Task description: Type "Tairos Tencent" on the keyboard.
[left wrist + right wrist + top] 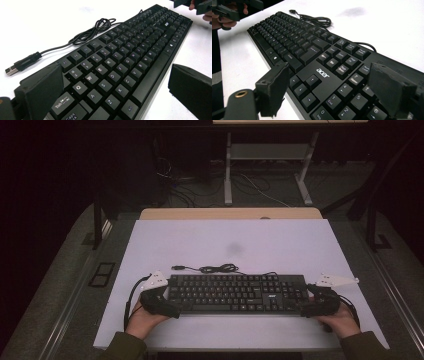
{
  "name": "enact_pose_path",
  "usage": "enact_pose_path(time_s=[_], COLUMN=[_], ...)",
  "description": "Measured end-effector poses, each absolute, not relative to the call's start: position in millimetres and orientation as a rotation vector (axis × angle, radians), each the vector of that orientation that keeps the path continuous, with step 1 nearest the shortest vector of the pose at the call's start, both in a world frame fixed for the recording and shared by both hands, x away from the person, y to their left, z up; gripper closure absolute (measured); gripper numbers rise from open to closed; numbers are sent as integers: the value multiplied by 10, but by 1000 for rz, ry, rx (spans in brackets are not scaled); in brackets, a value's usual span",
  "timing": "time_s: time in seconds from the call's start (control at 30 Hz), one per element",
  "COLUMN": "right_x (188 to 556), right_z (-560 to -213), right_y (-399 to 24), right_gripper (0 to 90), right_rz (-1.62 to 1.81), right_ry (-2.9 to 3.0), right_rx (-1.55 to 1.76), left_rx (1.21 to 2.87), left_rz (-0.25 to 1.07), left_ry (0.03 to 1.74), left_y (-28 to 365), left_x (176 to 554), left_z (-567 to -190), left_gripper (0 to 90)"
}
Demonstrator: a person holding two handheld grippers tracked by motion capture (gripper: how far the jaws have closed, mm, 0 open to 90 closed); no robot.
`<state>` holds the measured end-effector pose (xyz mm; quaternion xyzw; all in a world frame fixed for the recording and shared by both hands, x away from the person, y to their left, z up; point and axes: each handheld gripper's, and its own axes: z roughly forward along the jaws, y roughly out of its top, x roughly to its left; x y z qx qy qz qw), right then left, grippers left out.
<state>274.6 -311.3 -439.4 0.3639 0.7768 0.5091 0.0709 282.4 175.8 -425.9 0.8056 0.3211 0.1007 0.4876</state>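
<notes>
– Where does the keyboard (237, 293) lie?
– Near the tabletop's (230, 240) front edge, long axis side to side. The left gripper (167, 306) straddles its left end, the right gripper (311, 306) its right; both stand open, gripping nothing.
– Anything in the way?
– Only its cable (212, 268), coiled behind it.

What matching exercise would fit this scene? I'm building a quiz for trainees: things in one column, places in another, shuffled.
Things:
1. left gripper
2. right gripper
3. USB plug
4. dark smudge

Places:
A. on the white table, beyond the coiled cable
B. at the keyboard's number-pad end
C. at the keyboard's Tab and Caps Lock end
D. behind the keyboard, at the cable's free end

Pairs: 1-C, 2-B, 3-D, 4-A
</notes>
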Motion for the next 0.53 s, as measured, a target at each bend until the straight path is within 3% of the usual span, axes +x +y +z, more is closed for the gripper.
enact_pose_path(time_s=[0.53], right_x=[2745], right_z=[-4379], right_y=[-3128], right_gripper=[146], right_rz=[1521], right_ry=[2332], right_rx=[1088], left_rx=[1968], left_rz=[234], left_ry=[781], left_y=[1747], left_x=[2818], left_z=[-4271], left_gripper=[0])
